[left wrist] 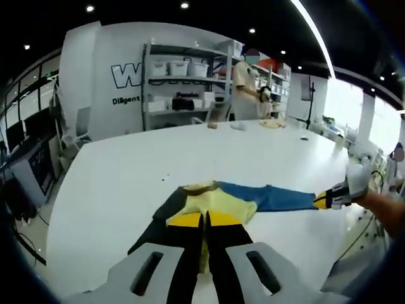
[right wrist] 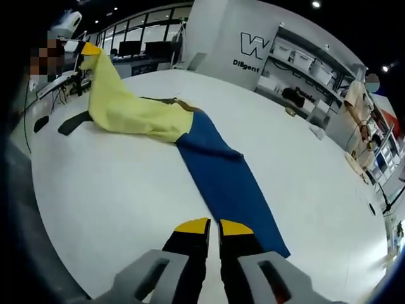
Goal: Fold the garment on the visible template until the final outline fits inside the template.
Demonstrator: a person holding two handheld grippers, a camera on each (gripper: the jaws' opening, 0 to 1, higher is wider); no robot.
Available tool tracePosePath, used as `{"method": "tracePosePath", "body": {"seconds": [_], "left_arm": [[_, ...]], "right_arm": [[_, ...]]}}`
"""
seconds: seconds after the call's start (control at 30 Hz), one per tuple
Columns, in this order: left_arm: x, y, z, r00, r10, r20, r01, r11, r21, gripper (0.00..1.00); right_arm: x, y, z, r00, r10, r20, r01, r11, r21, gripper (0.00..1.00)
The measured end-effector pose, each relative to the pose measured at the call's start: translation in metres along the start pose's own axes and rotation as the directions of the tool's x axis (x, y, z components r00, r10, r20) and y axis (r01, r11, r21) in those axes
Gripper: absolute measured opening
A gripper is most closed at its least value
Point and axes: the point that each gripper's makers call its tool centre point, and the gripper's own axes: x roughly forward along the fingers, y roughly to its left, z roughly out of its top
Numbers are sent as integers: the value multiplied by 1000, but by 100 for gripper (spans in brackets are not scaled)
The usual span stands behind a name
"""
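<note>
A garment with a yellow part (left wrist: 218, 201) and a blue part (left wrist: 278, 196) lies stretched across the white table (left wrist: 126, 171). A black template (left wrist: 166, 208) shows beneath it. My left gripper (left wrist: 205, 220) is shut on the yellow fabric, which shows between its jaws. In the right gripper view this yellow part (right wrist: 130, 111) rises to the left gripper (right wrist: 91, 49) at the far left, with a strip of the black template (right wrist: 73, 123) below. My right gripper (right wrist: 214, 227) is shut on the near end of the blue part (right wrist: 221, 177). It also appears as yellow tips (left wrist: 328, 199) at the blue end.
A person (left wrist: 245, 82) stands at the far side of the table beside shelves (left wrist: 183, 79) holding white bins. Small items (left wrist: 272, 124) lie on the far table edge. Desks with monitors (left wrist: 31, 164) stand off the table's left side.
</note>
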Motion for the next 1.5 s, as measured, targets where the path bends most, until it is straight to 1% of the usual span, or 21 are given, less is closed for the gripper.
{"method": "tracePosePath", "body": {"seconds": [0.13,0.17,0.33,0.47,0.53,0.7,0.73,0.8,0.83,0.93,1.0,1.03,1.07,1.1,1.13,1.23,1.27,1.37,1.43,1.47,1.5], "left_arm": [[13,6,19,1000,-2,10,2,1000,-9,0],[14,6,21,1000,-3,10,3,1000,-10,0],[40,10,36,1000,-17,1,17,1000,-25,0],[59,17,40,1000,-15,-18,15,999,-31,0],[72,22,42,999,-12,-37,11,1000,-28,0],[90,27,43,998,-10,-61,9,1000,-28,0],[91,28,43,998,-11,-62,9,1000,-29,0],[98,31,43,998,-13,-64,11,999,-40,0],[99,31,42,998,-12,-64,10,999,-41,0],[110,36,39,998,-13,-61,10,998,-55,0],[118,40,36,998,-17,-61,12,997,-72,0],[120,41,36,998,-17,-61,12,997,-74,0],[125,43,34,998,-18,-61,13,997,-81,0],[128,45,32,998,-18,-63,13,996,-88,0],[135,49,29,998,-17,-66,10,994,-105,0],[144,53,24,998,-20,-67,11,991,-130,0],[148,55,22,998,-21,-67,12,990,-137,0],[159,61,17,997,-23,-72,12,989,-146,0],[164,65,13,997,-22,-76,10,989,-151,0],[170,69,8,996,-21,-82,8,987,-158,0],[174,72,4,996,-19,-86,5,987,-162,0]], "right_arm": [[0,1,9,1000,2,12,-2,1000,-10,0],[0,1,10,1000,2,14,-2,1000,-12,0],[-3,5,31,999,11,50,-10,999,-32,0],[-5,11,49,996,27,85,-24,999,-43,1],[-6,19,65,992,47,114,-41,998,-55,1],[-7,33,87,986,79,148,-66,994,-91,1],[-7,34,89,985,82,151,-68,993,-94,1],[-7,44,99,981,105,164,-87,990,-114,1],[-7,46,101,980,110,168,-90,989,-120,1],[-6,67,116,970,160,185,-129,977,-172,2],[-5,84,127,959,203,200,-159,964,-213,3],[-5,87,129,957,211,200,-166,962,-219,3],[-3,103,136,946,250,205,-197,949,-247,3],[-3,106,138,943,260,208,-204,945,-255,4],[-1,120,145,935,285,210,-222,935,-277,4],[2,145,156,915,342,216,-263,908,-325,4],[4,160,164,901,374,221,-284,892,-351,4],[6,183,176,877,424,228,-311,860,-404,4],[7,198,184,859,452,239,-326,845,-424,5],[10,214,193,840,483,248,-342,825,-450,5],[11,222,197,831,495,252,-346,816,-463,5]]}}
